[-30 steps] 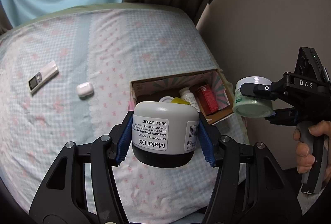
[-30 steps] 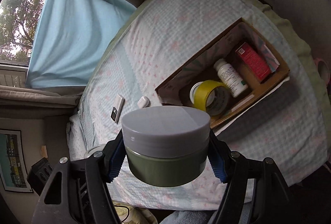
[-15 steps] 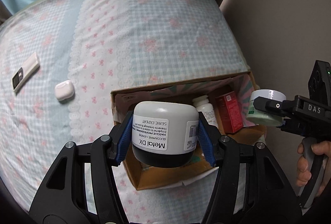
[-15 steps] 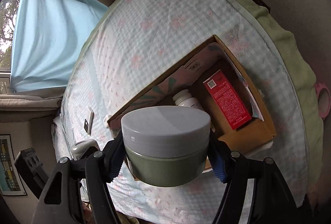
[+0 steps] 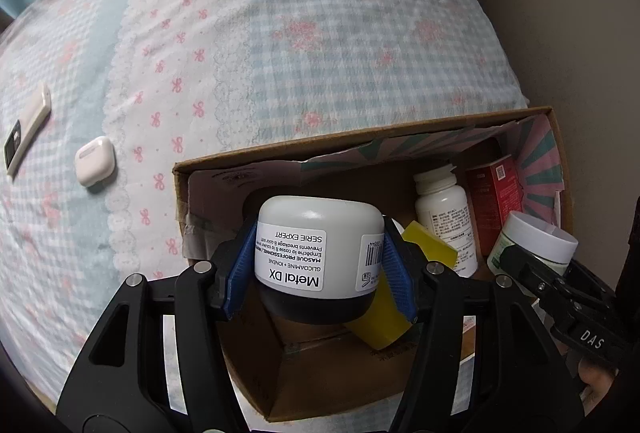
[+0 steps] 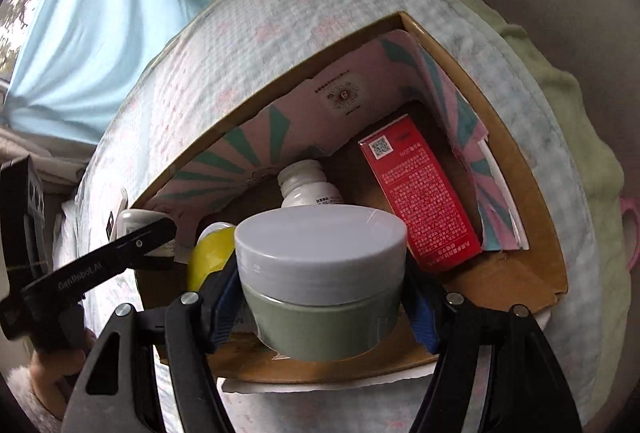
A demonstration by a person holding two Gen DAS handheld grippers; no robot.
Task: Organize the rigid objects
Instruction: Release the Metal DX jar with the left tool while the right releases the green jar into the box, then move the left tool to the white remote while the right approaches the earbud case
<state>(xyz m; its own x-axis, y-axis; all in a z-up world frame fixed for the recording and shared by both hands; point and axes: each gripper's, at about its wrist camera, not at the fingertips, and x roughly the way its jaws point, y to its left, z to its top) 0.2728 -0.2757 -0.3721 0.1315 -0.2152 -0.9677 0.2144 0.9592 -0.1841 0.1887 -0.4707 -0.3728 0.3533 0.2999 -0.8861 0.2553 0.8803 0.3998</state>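
Observation:
My left gripper [image 5: 320,265] is shut on a white jar with a black lid [image 5: 318,253], held upside down just over the left part of an open cardboard box [image 5: 360,143]. The right gripper [image 6: 320,285] is shut on a green jar with a grey lid [image 6: 320,273], hovering over the box [image 6: 516,169] near its front. That green jar [image 5: 534,241] also shows at the right in the left wrist view. Inside the box lie a white pill bottle [image 5: 442,205], a red carton [image 6: 420,193] and a yellow tape roll [image 5: 424,245].
The box rests on a checked bedspread [image 5: 320,33] near the bed's edge and a wall. A white earbud case [image 5: 96,161] and a white remote [image 5: 26,125] lie on the bed to the left. A light-blue curtain [image 6: 80,33] hangs behind.
Both grippers have come down and closer to the box, each still holding its jar. The box now fills much more of both views.

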